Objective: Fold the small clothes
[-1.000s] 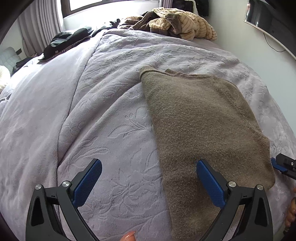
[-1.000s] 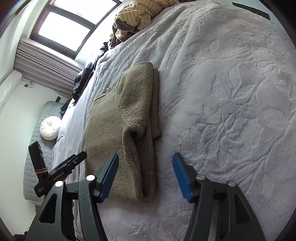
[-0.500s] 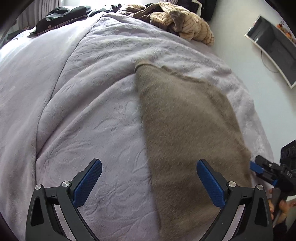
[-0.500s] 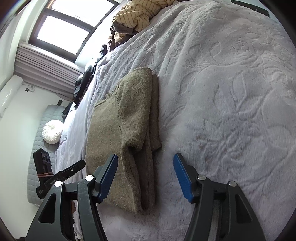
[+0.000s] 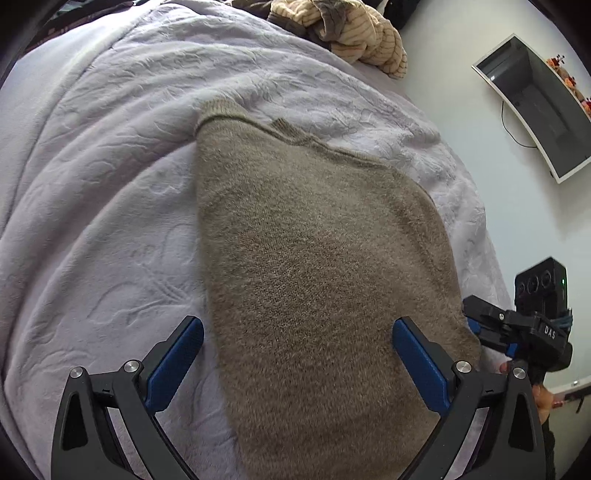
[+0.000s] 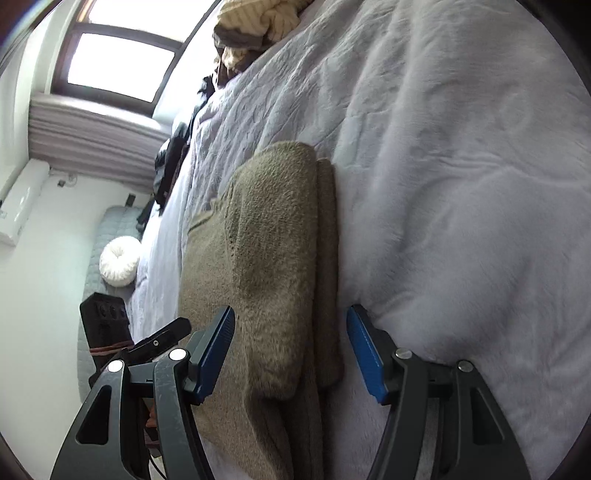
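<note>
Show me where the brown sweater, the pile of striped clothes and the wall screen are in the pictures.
brown sweater (image 5: pixel 314 266), left wrist view, middle of its flat top layer.
pile of striped clothes (image 5: pixel 354 37), left wrist view, beige ribbed part at the far bed edge.
wall screen (image 5: pixel 535 107), left wrist view, dark panel centre.

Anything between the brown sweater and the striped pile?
Only bare blanket between sweater and pile; left wrist view shows it.
</note>
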